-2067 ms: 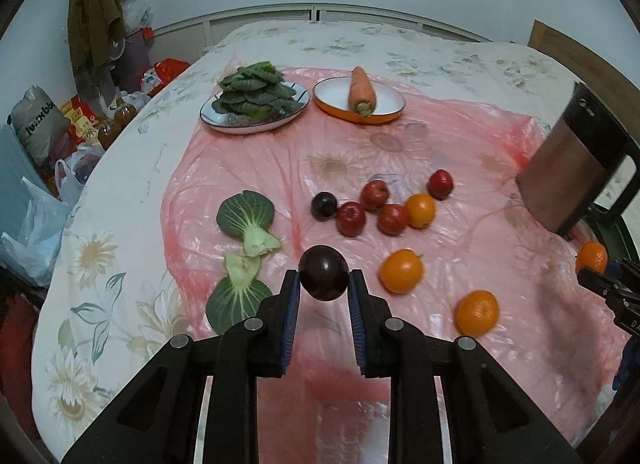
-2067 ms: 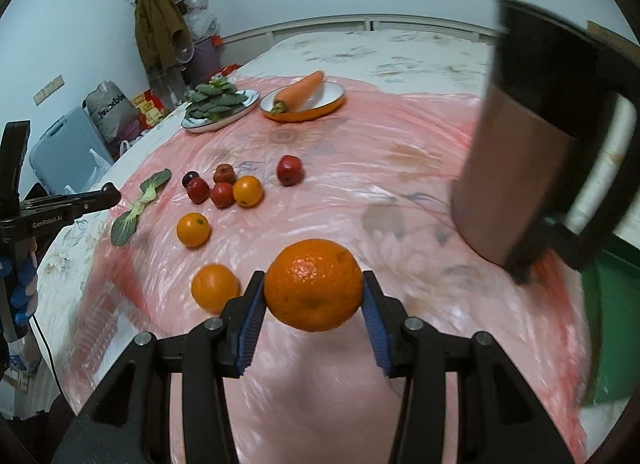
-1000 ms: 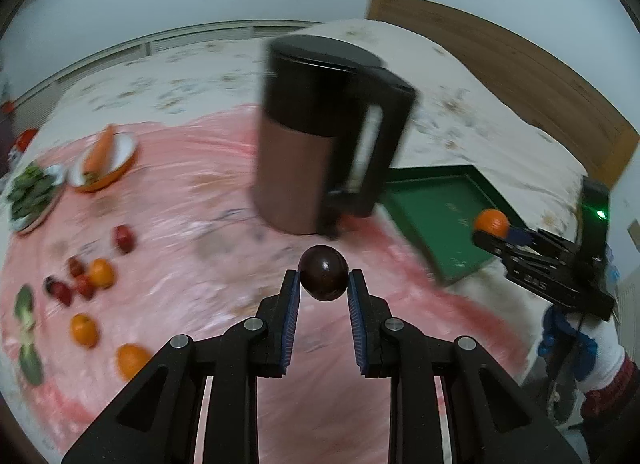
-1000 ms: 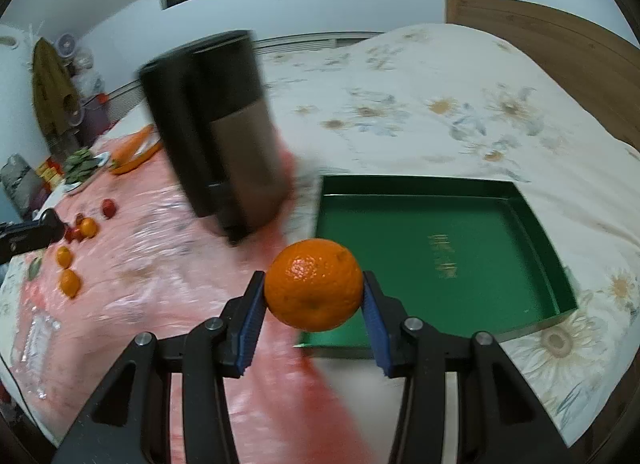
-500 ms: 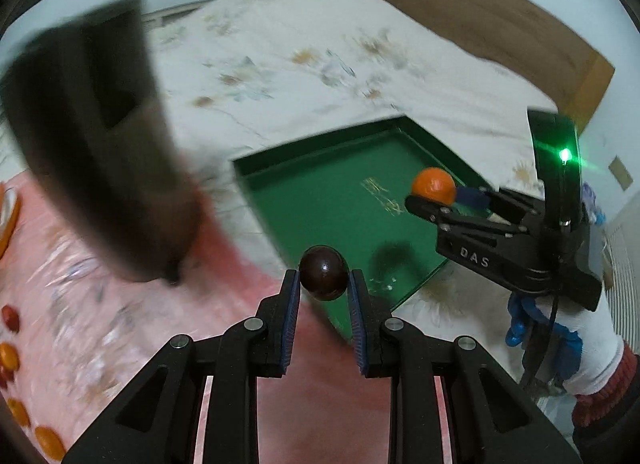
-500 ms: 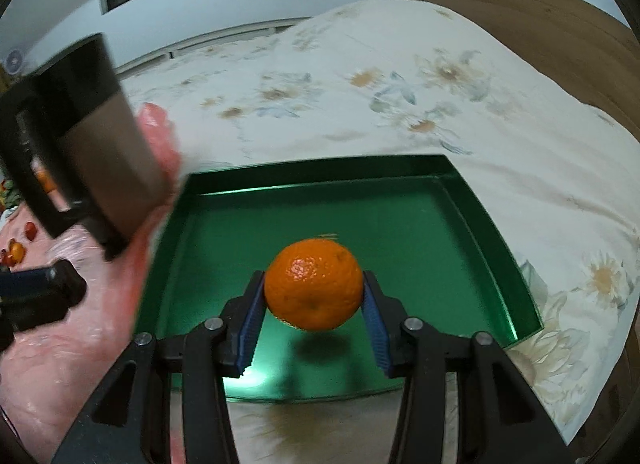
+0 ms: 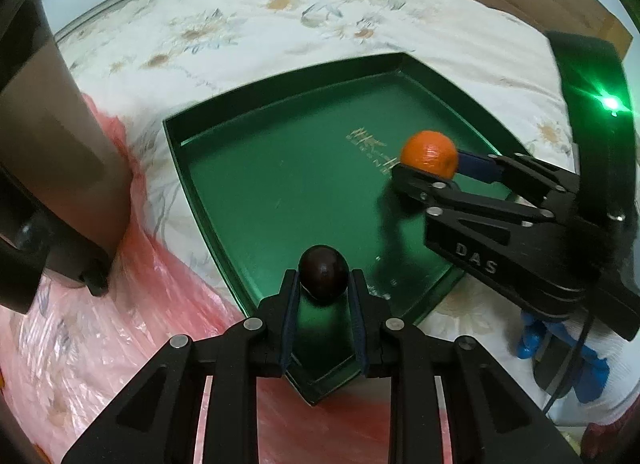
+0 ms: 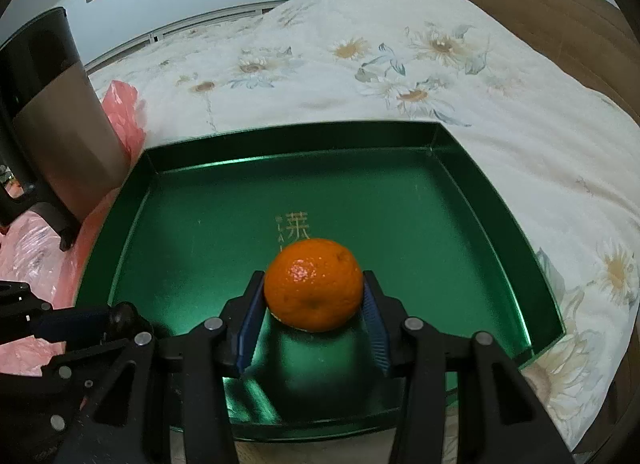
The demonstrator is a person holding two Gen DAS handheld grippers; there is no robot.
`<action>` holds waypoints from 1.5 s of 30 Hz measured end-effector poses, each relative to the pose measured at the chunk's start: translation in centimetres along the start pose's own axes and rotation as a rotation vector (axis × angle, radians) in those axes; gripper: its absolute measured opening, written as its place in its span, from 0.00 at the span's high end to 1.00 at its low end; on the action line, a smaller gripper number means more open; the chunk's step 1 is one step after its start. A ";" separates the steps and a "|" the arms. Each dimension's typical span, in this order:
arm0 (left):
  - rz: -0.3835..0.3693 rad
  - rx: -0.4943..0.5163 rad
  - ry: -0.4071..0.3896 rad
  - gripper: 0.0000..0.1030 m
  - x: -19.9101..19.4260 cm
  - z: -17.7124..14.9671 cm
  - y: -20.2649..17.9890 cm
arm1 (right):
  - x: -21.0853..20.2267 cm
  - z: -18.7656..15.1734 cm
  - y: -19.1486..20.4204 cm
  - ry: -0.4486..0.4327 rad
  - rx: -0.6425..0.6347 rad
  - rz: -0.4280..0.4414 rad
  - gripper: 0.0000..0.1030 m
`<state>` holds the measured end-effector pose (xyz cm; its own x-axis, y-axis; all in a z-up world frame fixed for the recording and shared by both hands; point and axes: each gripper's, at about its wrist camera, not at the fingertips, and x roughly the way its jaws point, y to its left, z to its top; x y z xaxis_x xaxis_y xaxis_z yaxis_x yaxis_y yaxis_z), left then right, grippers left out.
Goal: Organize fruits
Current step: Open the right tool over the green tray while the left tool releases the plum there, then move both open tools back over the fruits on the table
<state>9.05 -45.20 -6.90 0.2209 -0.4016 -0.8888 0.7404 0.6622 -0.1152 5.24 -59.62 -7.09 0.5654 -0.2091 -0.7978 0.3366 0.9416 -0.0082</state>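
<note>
"DAS"-marked jaws (clamping orange (image 7: pixel 429 153))

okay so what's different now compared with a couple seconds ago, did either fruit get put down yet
Both tools swung from the pink sheet of loose fruit, past the kettle, to the green tray and lowered over it. Nothing was released: the left tool keeps the dark plum, the right tool the orange.

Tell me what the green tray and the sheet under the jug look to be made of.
Green tray: probably lacquered metal or coated card; smooth and glossy, light streaks on its floor, crisp folded corners, gold print. Pink sheet: thin plastic film; translucent, crinkled, shiny. Jug: brushed metal body, it seems, with black plastic trim.
</note>
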 end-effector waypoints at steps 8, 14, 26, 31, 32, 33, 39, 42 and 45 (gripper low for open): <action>-0.040 0.009 -0.021 0.33 -0.3 0.0 -0.8 | -0.2 0.0 0.4 0.018 -0.015 -0.011 0.00; -0.050 0.003 -0.055 0.19 -1.7 -0.5 -0.9 | -1.8 0.3 0.4 -0.010 -0.016 -0.028 0.00; -0.029 -0.046 -0.122 0.01 -8.9 -4.2 2.3 | -8.9 0.4 2.2 -0.096 -0.015 -0.017 0.00; 0.003 -0.086 -0.166 0.01 -12.9 -7.2 5.1 | -12.3 -0.1 5.8 -0.133 -0.052 0.030 0.00; 0.011 -0.093 -0.174 0.01 -13.8 -7.9 5.7 | -12.9 -0.3 6.6 -0.139 -0.058 0.042 0.00; 0.020 -0.096 -0.181 0.01 -14.4 -8.3 6.2 | -13.3 -0.4 7.1 -0.142 -0.062 0.050 0.00; 0.079 -0.144 -0.213 0.01 -18.7 -12.3 9.6 | -16.2 -2.0 11.8 -0.151 -0.098 0.114 0.00; 0.096 -0.173 -0.223 0.01 -20.2 -14.2 11.0 | -16.9 -2.6 13.7 -0.151 -0.115 0.142 0.00; 0.116 -0.197 -0.242 0.01 -22.0 -16.4 12.4 | -17.6 -3.1 15.7 -0.149 -0.130 0.175 0.00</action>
<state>3.00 -17.76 4.01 0.4583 -0.4397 -0.7724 0.5698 0.8123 -0.1244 -1.76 -40.30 4.92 0.7145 -0.0678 -0.6964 0.1301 0.9908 0.0370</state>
